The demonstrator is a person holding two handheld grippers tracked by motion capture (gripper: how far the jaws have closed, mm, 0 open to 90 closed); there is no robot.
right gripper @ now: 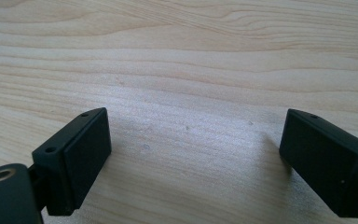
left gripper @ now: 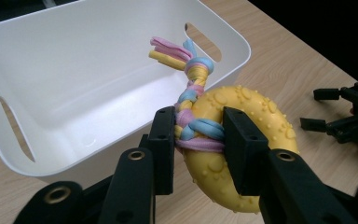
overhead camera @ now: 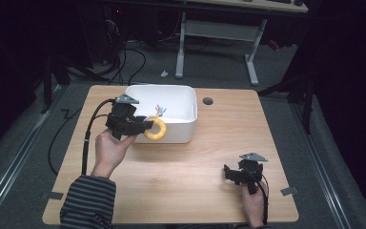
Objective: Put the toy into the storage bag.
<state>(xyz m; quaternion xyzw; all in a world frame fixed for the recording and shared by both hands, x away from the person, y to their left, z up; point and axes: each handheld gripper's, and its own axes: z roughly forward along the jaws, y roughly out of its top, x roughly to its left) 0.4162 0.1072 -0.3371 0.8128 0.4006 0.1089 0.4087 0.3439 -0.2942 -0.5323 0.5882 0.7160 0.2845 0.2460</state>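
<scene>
Above the near rim of the white bin (overhead camera: 186, 114), by the desk's (overhead camera: 195, 171) far edge, our left gripper (left gripper: 199, 140) clenches the light, springy, knobbed yellow ring toy (left gripper: 247, 140) at its soft braided wrap, while our right gripper (right gripper: 193, 158) rests released.

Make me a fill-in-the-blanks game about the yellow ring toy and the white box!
1. The left gripper is shut on a bumpy ring toy whose colour is ____.
2. A braided rope of pink, blue and yellow is tied around the ____.
3. The white bin stands on a table made of ____.
4. The right gripper has its jaws ____, with nothing between them.

Missing words: yellow; ring toy; wood; open
</scene>
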